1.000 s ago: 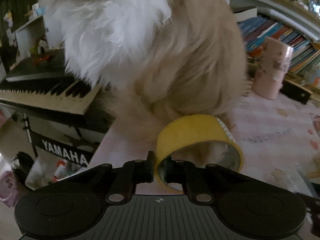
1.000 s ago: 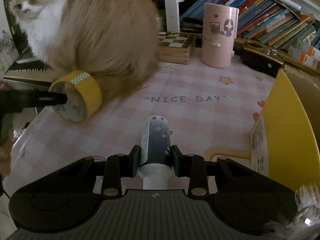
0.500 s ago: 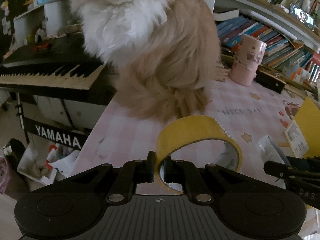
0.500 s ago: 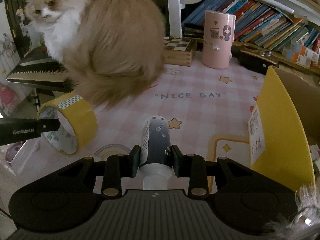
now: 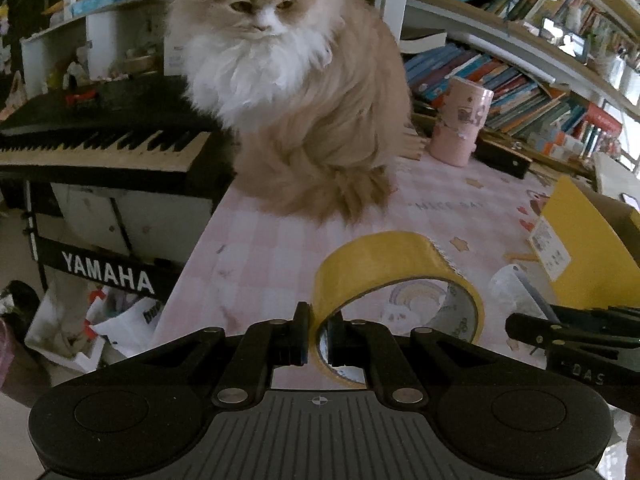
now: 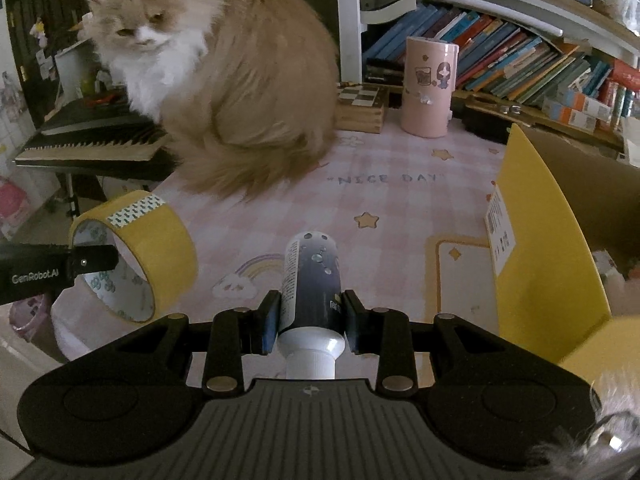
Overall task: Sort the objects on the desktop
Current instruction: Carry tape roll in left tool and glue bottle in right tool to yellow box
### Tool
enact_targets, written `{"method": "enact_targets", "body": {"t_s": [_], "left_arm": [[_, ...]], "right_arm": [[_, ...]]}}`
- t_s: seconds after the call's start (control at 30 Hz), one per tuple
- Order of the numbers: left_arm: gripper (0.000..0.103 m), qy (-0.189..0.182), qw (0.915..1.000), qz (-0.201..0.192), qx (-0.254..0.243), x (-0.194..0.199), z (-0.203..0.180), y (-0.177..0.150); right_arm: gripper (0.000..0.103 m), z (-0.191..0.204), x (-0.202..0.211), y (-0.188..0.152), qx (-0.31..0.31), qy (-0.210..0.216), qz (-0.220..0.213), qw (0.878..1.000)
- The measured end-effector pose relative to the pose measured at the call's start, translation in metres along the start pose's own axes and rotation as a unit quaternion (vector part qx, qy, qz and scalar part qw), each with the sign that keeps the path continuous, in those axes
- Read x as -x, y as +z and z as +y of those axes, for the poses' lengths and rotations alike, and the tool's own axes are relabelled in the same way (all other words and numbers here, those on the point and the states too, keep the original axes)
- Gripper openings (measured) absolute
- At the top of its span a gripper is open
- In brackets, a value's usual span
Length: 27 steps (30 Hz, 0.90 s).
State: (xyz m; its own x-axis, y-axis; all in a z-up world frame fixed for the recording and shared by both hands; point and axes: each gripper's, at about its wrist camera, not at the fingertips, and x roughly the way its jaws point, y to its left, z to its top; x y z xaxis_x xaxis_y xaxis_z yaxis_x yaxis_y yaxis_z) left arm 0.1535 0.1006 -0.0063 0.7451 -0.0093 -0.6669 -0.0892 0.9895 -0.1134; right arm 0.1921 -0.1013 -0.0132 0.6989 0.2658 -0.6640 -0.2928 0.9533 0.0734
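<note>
Tape roll [image 5: 400, 272] in left gripper [image 5: 319, 338], bottle [image 6: 312, 280] in right gripper [image 6: 310, 322].

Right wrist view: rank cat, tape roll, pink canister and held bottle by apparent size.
1. cat
2. tape roll
3. pink canister and bottle look alike; the bottle is nearer the camera, so unranked.

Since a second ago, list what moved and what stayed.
Both grippers pulled back from the cat: the left gripper carried the tape away, the right gripper the bottle. Neither grip changed. The cat kept its spot but turned its head.
</note>
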Motion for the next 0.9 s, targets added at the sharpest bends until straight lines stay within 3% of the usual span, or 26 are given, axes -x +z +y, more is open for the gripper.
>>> {"method": "enact_targets", "body": {"t_s": [0.53,0.9], "left_arm": [[0.007,-0.032,0.9990,-0.001,-0.031,0.071,0.025,-0.054],[0.007,-0.076,0.9946,0.012,-0.070,0.088,0.006,-0.076]], "right_arm": [[0.030,0.052,0.069,-0.063,-0.033,-0.021,-0.005,0.999],[0.030,0.050,0.105,-0.101,-0.077,-0.063,0.001,0.995]]}}
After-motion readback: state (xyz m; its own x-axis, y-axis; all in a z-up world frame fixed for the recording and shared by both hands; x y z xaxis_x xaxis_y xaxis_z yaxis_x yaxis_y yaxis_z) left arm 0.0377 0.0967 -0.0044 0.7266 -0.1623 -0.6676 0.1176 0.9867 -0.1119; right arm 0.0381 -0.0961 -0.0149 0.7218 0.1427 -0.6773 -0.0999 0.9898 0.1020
